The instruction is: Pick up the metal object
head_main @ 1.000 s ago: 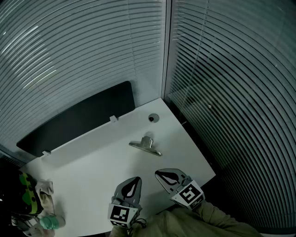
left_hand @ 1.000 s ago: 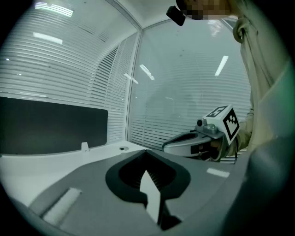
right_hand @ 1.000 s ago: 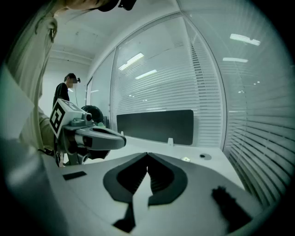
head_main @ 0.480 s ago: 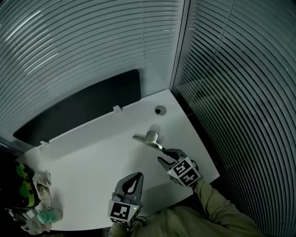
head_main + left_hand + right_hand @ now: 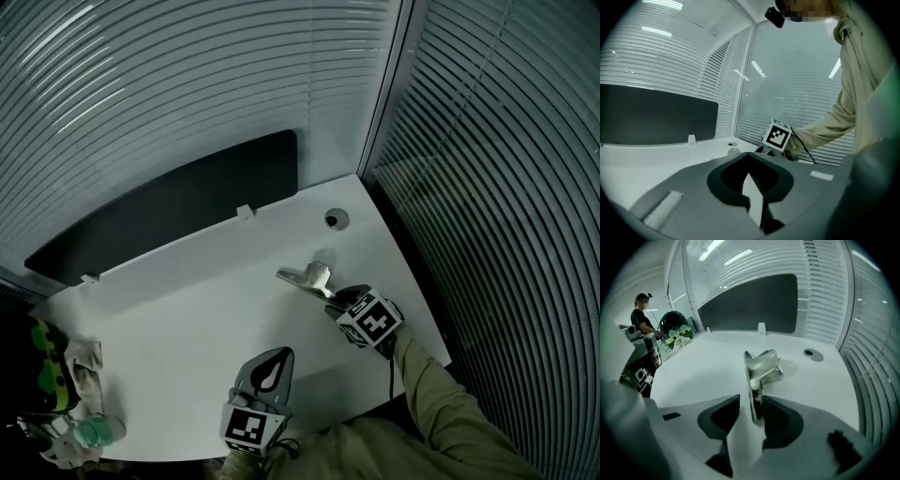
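Note:
The metal object [image 5: 307,277], a shiny bent bracket, lies on the white table [image 5: 178,319] towards the far right. My right gripper [image 5: 339,296] has reached its near end. In the right gripper view the bracket [image 5: 761,366] stands on edge with its thin near end between the jaws, close against the right jaw, with a gap to the left one. The jaws of the right gripper [image 5: 750,401] are opening and do not press on the bracket. My left gripper [image 5: 274,361] hangs shut and empty over the table's near edge. The left gripper view shows its tips [image 5: 749,154] and the right gripper's marker cube [image 5: 778,135].
A round cable hole [image 5: 335,219] sits in the table's far right corner. A black panel [image 5: 169,216] runs along the back edge, below slatted blinds. Green and pale items [image 5: 56,394] lie at the table's left end. A person [image 5: 642,319] stands far off.
My right gripper has moved forward and away from me to the bracket, and its jaws have parted around the bracket's near end. The left gripper has stayed where it was.

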